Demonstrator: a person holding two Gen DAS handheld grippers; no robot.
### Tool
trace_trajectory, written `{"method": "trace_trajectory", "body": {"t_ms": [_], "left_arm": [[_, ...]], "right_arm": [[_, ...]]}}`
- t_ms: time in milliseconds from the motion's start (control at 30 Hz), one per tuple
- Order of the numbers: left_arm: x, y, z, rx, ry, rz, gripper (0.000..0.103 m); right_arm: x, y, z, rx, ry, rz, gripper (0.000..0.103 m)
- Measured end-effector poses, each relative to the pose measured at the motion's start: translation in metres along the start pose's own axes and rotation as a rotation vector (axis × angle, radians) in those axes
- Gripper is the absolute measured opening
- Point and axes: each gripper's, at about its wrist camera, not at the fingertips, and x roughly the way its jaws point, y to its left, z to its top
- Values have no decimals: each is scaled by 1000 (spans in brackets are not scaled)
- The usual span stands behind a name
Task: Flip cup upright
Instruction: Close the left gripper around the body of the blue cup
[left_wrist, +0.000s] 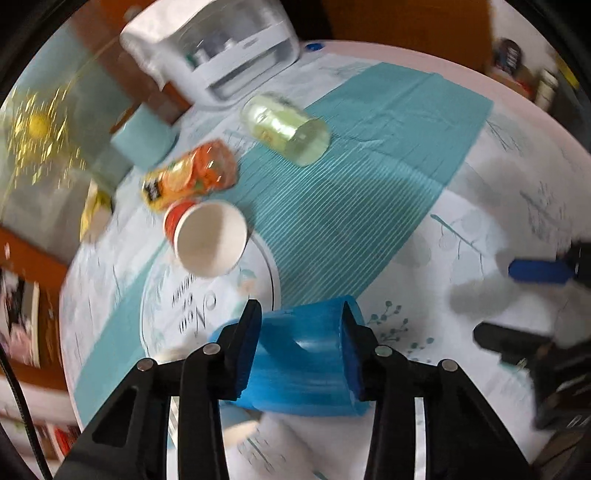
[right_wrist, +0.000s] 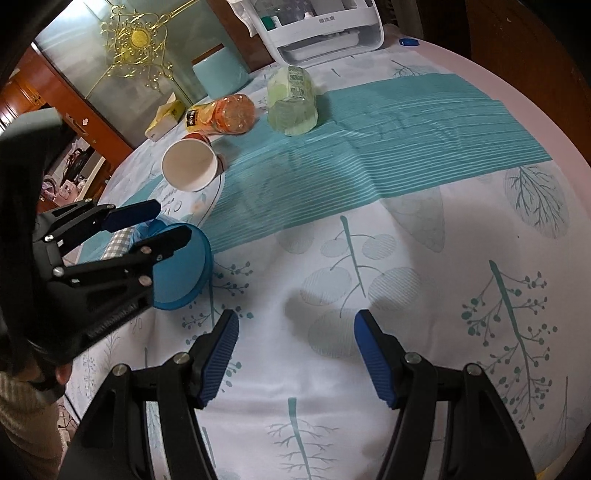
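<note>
- Blue cup (left_wrist: 303, 362): held between the fingers of the left gripper (left_wrist: 300, 345), one pad on each side wall. In the right wrist view its flat round end (right_wrist: 177, 273) faces the camera, so it is tilted on its side rather than upright. It sits at the near left part of the surface (right_wrist: 369, 258), over the leaf-print cloth; whether it touches the cloth cannot be told.
- Left gripper: fingers closed narrow on the cup (the left wrist view is motion-blurred).
- Right gripper (right_wrist: 295, 354): fingers spread wide, nothing between them, above bare cloth and well apart from the cup.
- Paper cup (left_wrist: 207, 240): lying on its side beyond the blue cup, white inside showing, red outer wall, on the edge of a printed round mat (left_wrist: 207, 306).
- Orange bottle (left_wrist: 192, 177) and pale green bottle (left_wrist: 284, 127): both lying on their sides farther back, the green one on the teal striped runner (right_wrist: 369, 147).
- White appliance (right_wrist: 325, 29): at the far edge of the surface, with a teal box (right_wrist: 221, 72) to its left.
</note>
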Motion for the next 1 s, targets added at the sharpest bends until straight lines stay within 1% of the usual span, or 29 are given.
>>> {"method": "trace_trajectory", "body": {"t_ms": [33, 100, 133, 167, 300, 333, 433, 533, 567, 633, 667, 733, 800, 867, 1000], "left_arm": [[0, 2, 1, -32, 22, 4, 39], [-1, 3, 3, -67, 50, -32, 46], [-1, 3, 4, -75, 61, -68, 57], [0, 3, 5, -78, 65, -92, 64], [0, -6, 1, -25, 53, -87, 66], [0, -7, 2, -11, 51, -95, 67], [-6, -5, -1, 39, 45, -152, 67], [-12, -4, -5, 125, 39, -189, 67], [-14, -5, -8, 180, 33, -196, 67], [-18, -9, -14, 266, 17, -180, 68], [-19, -13, -19, 333, 2, -155, 68], [-16, -18, -26, 426, -14, -101, 69], [-11, -23, -30, 494, -33, -41, 69], [-4, -26, -34, 550, -56, 23, 69], [11, -30, -35, 605, -83, 73, 69]], "right_arm": [[0, 0, 0, -1, -2, 1, 66], [-2, -1, 0, 2, -5, 4, 66], [-3, -2, -1, 4, -7, 5, 66], [-4, -2, -1, 4, -10, 4, 66], [-10, -3, 0, 4, -22, 2, 66], [-11, -4, 0, 5, -26, 0, 66], [-14, -6, 0, 8, -31, -1, 65], [-14, -7, 0, 13, -31, -1, 65], [-14, -7, 0, 14, -31, 0, 65], [-13, -6, -1, 12, -29, 1, 65], [-13, -5, -1, 11, -29, 2, 65], [-13, -4, -2, 6, -29, 3, 65], [-13, -2, -2, -5, -34, -4, 65], [-11, -1, -1, -10, -35, -11, 65], [-6, 0, 2, -9, -35, -16, 65]]}}
